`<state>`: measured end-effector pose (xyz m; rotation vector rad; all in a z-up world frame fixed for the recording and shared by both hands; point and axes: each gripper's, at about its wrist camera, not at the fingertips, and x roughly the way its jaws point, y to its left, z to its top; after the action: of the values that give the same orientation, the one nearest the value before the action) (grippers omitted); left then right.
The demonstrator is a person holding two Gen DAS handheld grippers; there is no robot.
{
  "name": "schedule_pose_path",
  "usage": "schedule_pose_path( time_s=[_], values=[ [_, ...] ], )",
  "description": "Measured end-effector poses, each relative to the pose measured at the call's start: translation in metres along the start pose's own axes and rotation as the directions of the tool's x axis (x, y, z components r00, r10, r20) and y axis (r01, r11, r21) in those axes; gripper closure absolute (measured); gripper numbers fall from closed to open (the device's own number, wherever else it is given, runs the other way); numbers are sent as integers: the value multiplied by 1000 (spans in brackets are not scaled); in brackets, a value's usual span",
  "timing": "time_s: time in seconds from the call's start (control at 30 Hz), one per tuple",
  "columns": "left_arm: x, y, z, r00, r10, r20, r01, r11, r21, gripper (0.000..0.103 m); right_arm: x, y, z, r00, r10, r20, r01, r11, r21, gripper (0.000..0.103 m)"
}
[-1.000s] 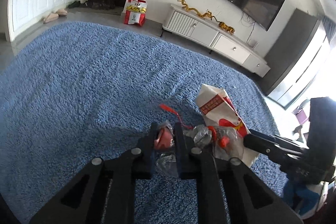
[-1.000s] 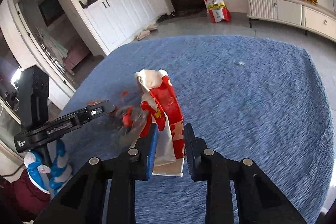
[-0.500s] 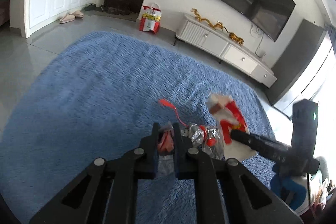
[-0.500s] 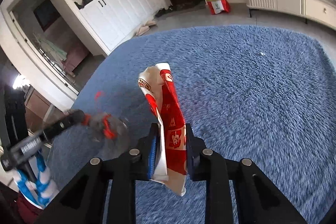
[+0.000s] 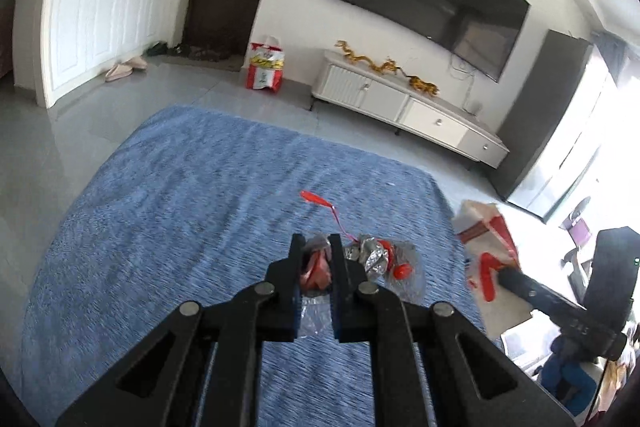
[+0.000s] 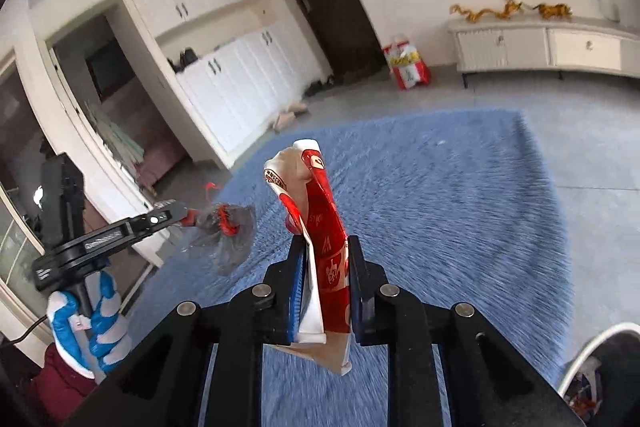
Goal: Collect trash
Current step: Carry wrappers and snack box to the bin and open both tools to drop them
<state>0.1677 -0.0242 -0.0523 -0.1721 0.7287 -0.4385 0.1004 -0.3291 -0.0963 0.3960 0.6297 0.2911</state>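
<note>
Blue rug (image 5: 200,211) lying below; left tongs (image 5: 316,259) pinching crumpled wrapper (image 5: 376,259), right tongs (image 6: 326,267) clamping red-white bag (image 6: 320,227). Advising firm grips while carrying binward.

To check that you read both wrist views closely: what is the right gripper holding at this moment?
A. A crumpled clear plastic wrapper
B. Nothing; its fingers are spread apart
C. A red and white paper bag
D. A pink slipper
C: in the right wrist view the right gripper is shut on the red and white paper bag, which stands up between its fingers above the blue rug.
</note>
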Motion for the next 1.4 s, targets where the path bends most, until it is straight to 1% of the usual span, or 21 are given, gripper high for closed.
schedule_pose_path(
  time_s=[0.03,0.2,0.27,0.37,0.4,0.47,0.57,0.6,0.67,0.73,0.77,0.93,1.0,1.1,1.3,1.4],
  values=[
    [-2,-11,-3,1000,-12,-2,12,1000,13,93,-13,-4,-3,1000,-6,18,6,1000,8,84],
    [1,-67,-18,997,-63,-35,66,994,93,93,-80,-26,-23,991,-86,102,81,995,51,84],
    [7,-92,-25,994,-86,-60,93,987,130,93,-101,-39,-29,984,-122,128,113,991,72,84],
    [19,-141,-39,986,-124,-114,145,968,206,93,-132,-64,-41,967,-204,155,189,976,103,84],
    [23,-157,-43,982,-137,-131,164,960,227,93,-140,-73,-44,959,-235,159,218,969,113,84],
    [33,-191,-51,972,-164,-170,205,941,269,93,-153,-92,-46,937,-311,160,292,947,133,84],
    [52,-241,-64,953,-192,-233,263,909,325,93,-173,-126,-57,906,-395,154,368,912,181,84],
    [56,-253,-68,949,-196,-248,274,900,338,93,-176,-134,-60,896,-418,148,389,902,190,84],
    [72,-284,-81,937,-197,-287,300,875,379,93,-183,-151,-66,877,-463,130,433,878,202,84],
    [90,-317,-97,928,-183,-324,316,846,429,93,-183,-169,-72,852,-514,97,489,849,201,84],
    [97,-328,-105,924,-175,-339,322,835,447,93,-184,-176,-75,846,-526,86,502,841,202,84],
    [133,-371,-137,902,-142,-407,349,793,499,93,-185,-216,-88,821,-569,36,547,804,232,84],
    [145,-382,-147,900,-129,-417,353,777,522,93,-185,-228,-91,819,-574,21,552,797,246,84],
    [157,-396,-159,899,-116,-423,354,760,544,93,-183,-243,-102,815,-579,-4,560,786,260,84],
    [180,-410,-176,896,-80,-438,343,750,565,93,-173,-258,-115,811,-584,-44,572,774,273,84],
    [190,-412,-180,891,-71,-448,342,753,562,93,-170,-263,-122,809,-584,-59,576,770,274,84]
  ],
)
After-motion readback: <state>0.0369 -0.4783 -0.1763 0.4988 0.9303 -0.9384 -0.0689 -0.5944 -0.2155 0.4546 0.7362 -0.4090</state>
